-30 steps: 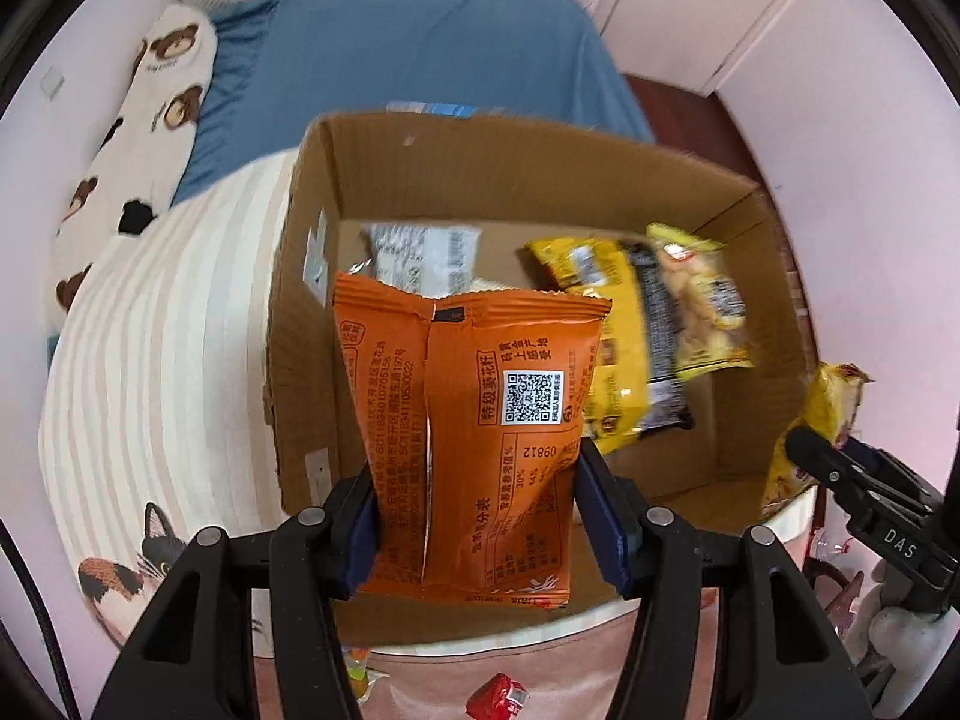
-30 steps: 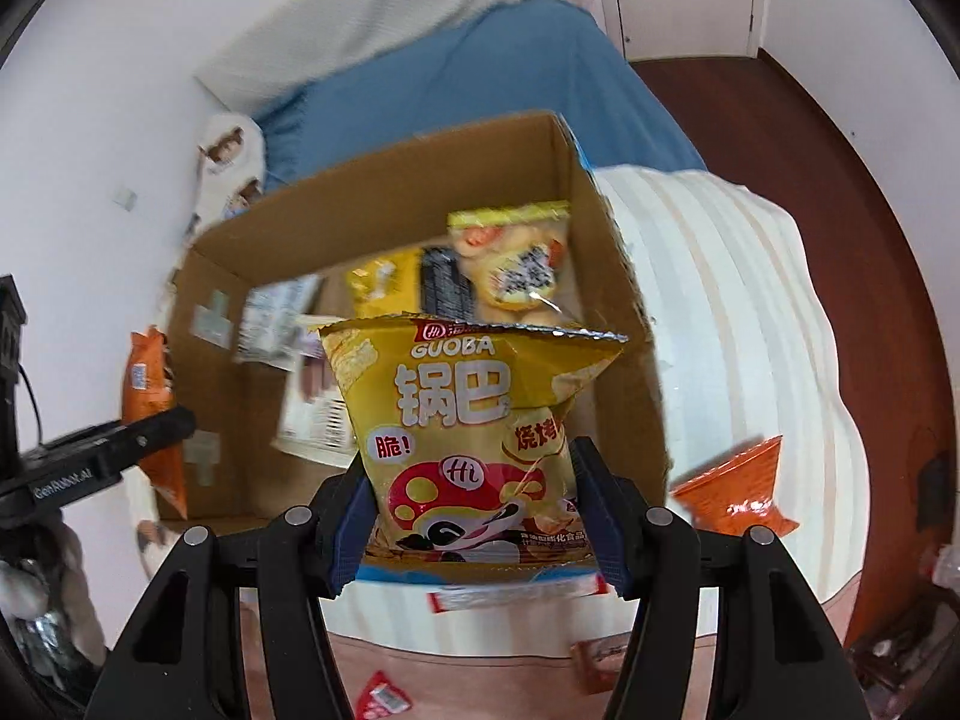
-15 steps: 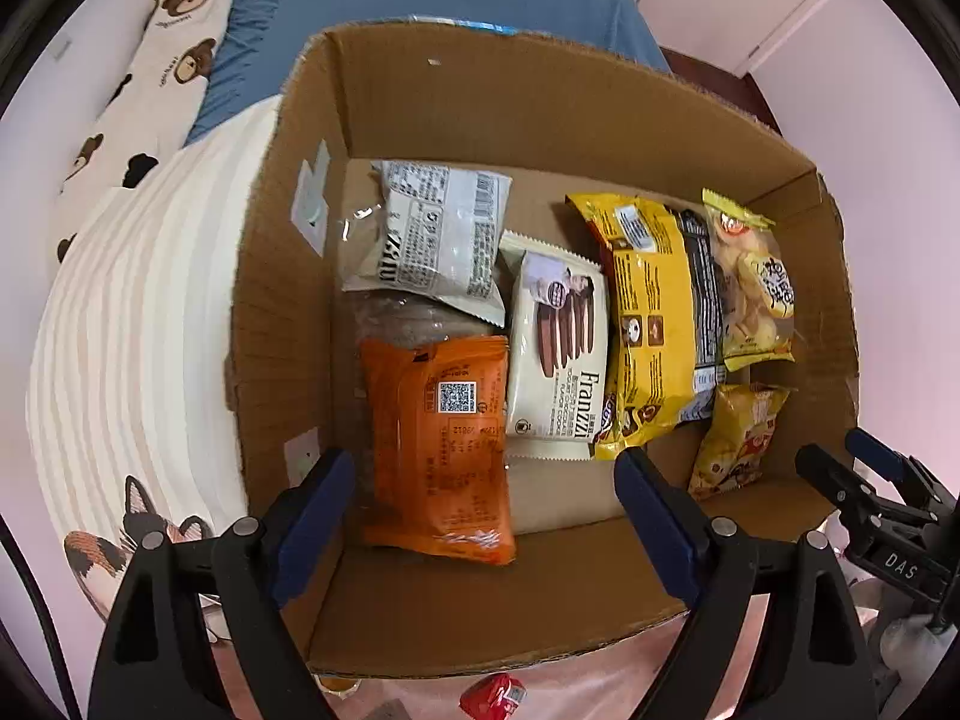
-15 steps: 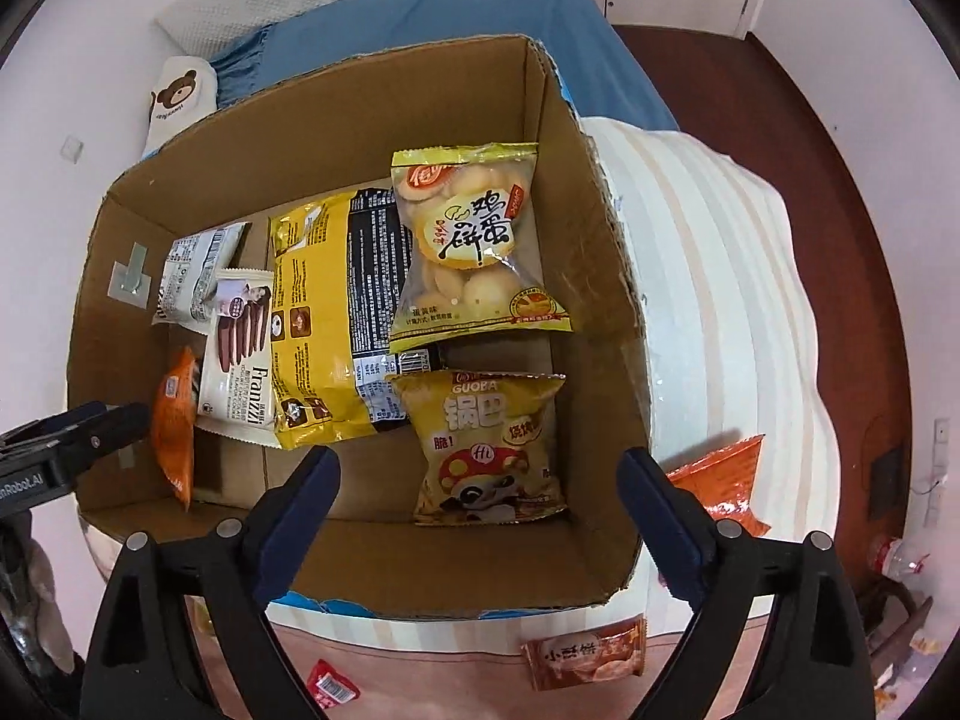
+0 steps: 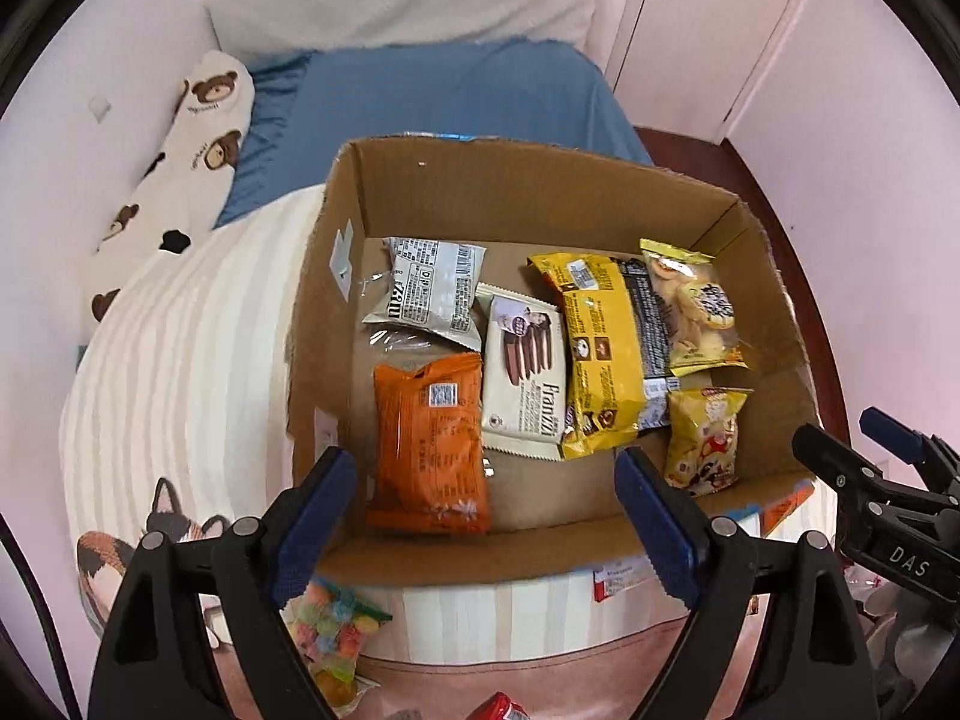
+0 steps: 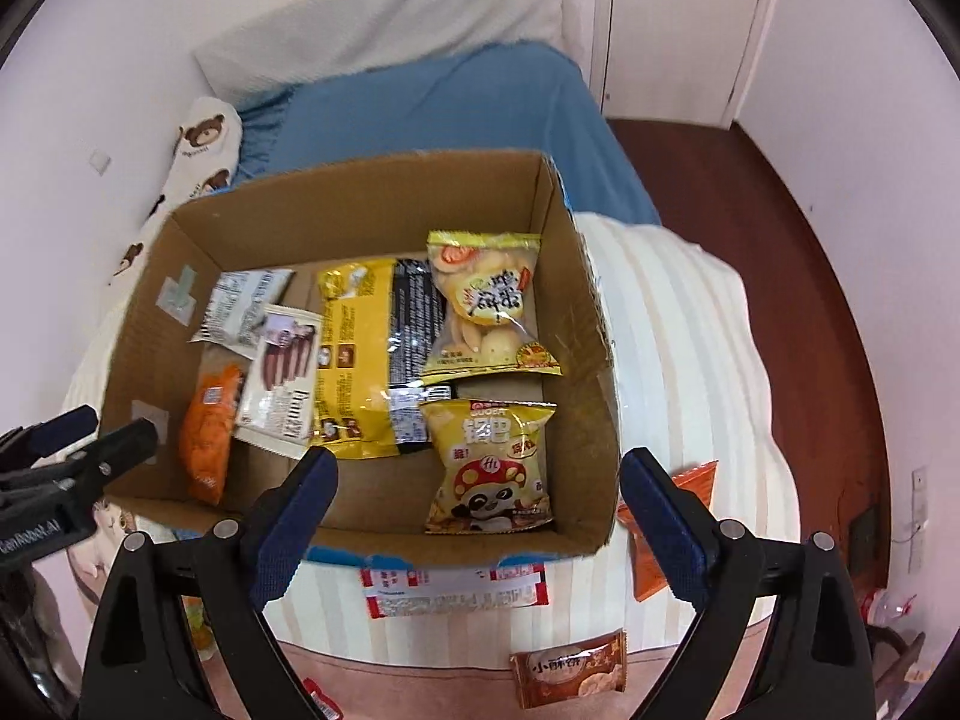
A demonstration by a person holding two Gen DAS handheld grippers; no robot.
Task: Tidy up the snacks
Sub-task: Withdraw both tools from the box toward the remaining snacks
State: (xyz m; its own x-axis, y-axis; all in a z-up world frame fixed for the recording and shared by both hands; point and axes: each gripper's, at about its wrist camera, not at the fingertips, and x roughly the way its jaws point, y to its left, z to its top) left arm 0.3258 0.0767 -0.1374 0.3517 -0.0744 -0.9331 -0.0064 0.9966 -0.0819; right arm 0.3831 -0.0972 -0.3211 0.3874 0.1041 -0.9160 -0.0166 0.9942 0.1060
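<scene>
Now both grippers — left (image 5: 486,516), right (image 6: 477,519) — gape wide, holding nothing.

We see the open cardboard box (image 6: 576,324) holding six packets lying flat. At far left lies the grey packet (image 5: 432,294), with the orange packet (image 5: 429,450) near it, code side up. The white wafer packet (image 5: 525,378) comes next, then the long yellow packet (image 6: 366,354). At far right lies the biscuit bag (image 6: 489,306); nearer, the yellow panda-printed bag (image 6: 492,468).
</scene>
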